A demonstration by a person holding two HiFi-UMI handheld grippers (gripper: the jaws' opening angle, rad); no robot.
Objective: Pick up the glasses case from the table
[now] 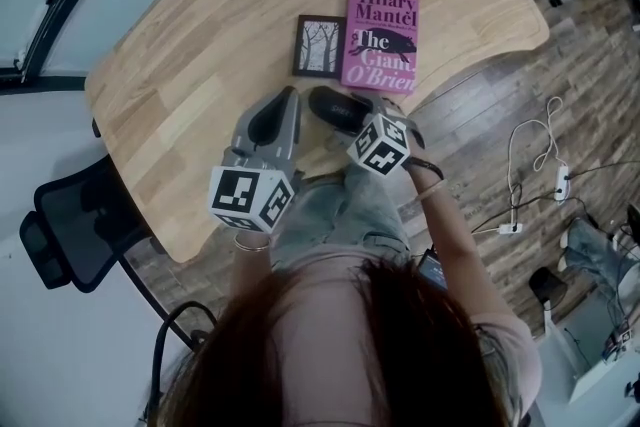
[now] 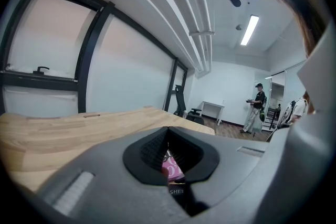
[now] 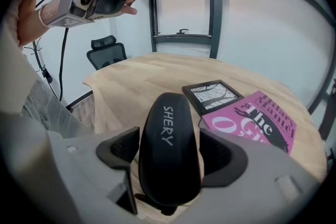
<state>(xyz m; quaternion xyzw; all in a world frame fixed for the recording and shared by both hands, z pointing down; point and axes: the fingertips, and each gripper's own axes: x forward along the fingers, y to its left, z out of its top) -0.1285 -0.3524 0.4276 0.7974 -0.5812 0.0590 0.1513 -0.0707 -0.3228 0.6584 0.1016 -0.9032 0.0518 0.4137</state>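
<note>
The black glasses case (image 1: 335,107) lies on the wooden table (image 1: 200,65) near its front edge, just below the pink book. In the right gripper view the case (image 3: 169,123), lettered SHERY, runs lengthwise between the jaws. My right gripper (image 3: 169,159) stands wide open astride it, one pad on each side, and bare wood shows beside the right pad (image 3: 226,157). From the head view the right gripper (image 1: 362,115) reaches the case from the near side. My left gripper (image 1: 290,95) hovers just left of the case, shut and empty; its pads (image 2: 157,147) meet at the tips.
A pink paperback (image 1: 380,40) and a small black-framed picture (image 1: 319,45) lie side by side behind the case. A black office chair (image 1: 70,235) stands left of the table. Cables (image 1: 530,165) trail over the floor at the right. Another person (image 2: 256,107) stands far across the room.
</note>
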